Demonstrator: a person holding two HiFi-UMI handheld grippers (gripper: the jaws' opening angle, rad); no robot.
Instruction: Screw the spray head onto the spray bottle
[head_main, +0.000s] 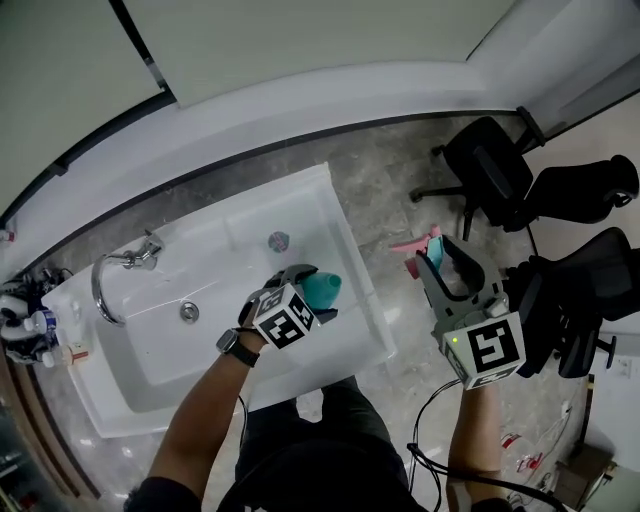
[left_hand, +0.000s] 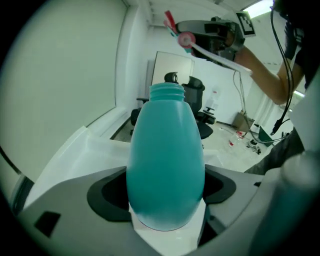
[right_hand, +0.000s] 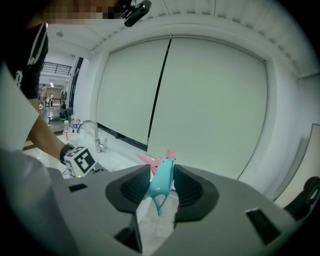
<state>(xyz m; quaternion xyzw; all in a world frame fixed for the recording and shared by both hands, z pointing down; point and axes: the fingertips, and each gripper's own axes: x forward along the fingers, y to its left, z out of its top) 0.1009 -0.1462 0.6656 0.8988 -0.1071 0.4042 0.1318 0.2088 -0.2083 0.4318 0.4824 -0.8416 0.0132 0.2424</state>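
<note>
The bottle (left_hand: 166, 165) was clamped at its belly by the left gripper (head_main: 303, 284) over the sink (head_main: 150, 350). The head (right_hand: 162, 181) was pinched in the right gripper (head_main: 443, 264), well apart. Both were judged light, slippery plastic, the bottle's wall squashable, so firm, gentle holds were advised.

Open air lies between my left gripper (head_main: 312, 288) and my right gripper (head_main: 437, 258), over the right edge of the sink (head_main: 347, 238). The faucet (head_main: 128, 261) arches at its left end (bottles (head_main: 30, 330) crowd that corner), and office chairs (head_main: 500, 175) stand rightward.
</note>
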